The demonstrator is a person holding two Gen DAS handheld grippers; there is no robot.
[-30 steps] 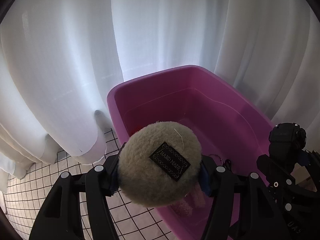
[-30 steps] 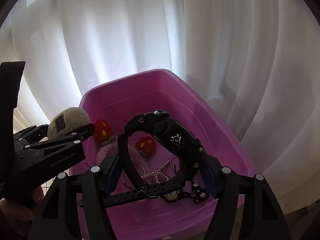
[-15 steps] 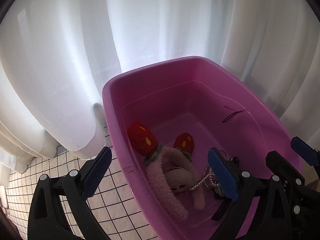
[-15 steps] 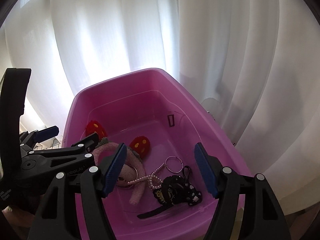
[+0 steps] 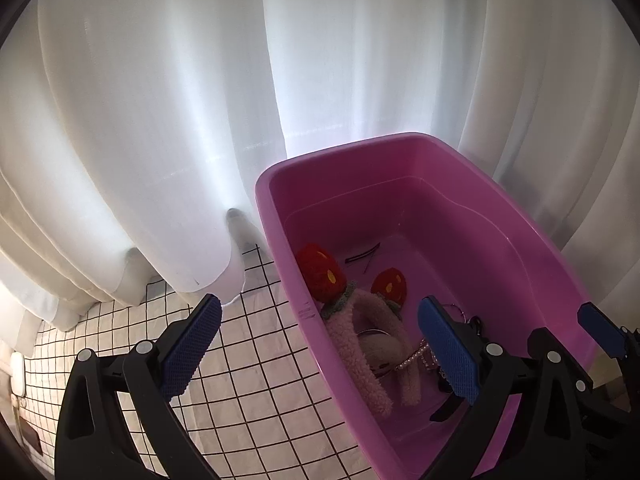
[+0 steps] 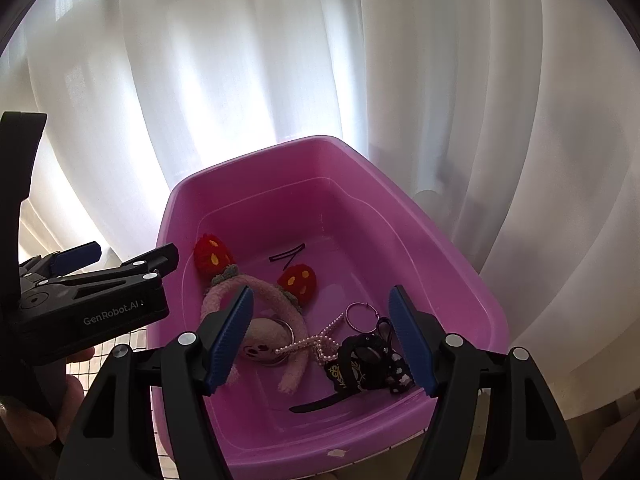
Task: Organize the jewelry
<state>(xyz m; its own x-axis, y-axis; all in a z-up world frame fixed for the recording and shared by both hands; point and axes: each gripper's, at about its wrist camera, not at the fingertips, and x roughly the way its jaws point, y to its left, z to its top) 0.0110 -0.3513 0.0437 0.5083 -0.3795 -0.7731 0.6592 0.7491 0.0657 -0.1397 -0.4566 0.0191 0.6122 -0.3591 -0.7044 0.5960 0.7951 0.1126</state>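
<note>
A pink plastic bin (image 5: 360, 148) (image 6: 256, 156) holds the jewelry. Inside lie a fluffy pink headband (image 6: 272, 288) with two red strawberries, a beige fluffy ball (image 6: 260, 338), a pearl chain (image 6: 312, 340), a metal ring (image 6: 360, 314), a black watch (image 6: 360, 364) and black hairpins (image 6: 288, 258). My left gripper (image 5: 320, 348) hangs over the bin's left wall, jaws wide open and empty. It also shows at the left edge of the right wrist view (image 6: 92, 280). My right gripper (image 6: 322, 336) is open above the bin's near end, holding nothing.
White curtains (image 5: 160, 120) hang close behind the bin. The bin stands on a white cloth with a black grid (image 5: 260, 360), which runs off to the left. A person's hand (image 6: 40, 420) holds the left gripper's handle.
One second ago the left gripper was shut on the beige ball and the right on the black watch. Both opened, and the ball and watch now lie in the bin. The left gripper has drawn leftward.
</note>
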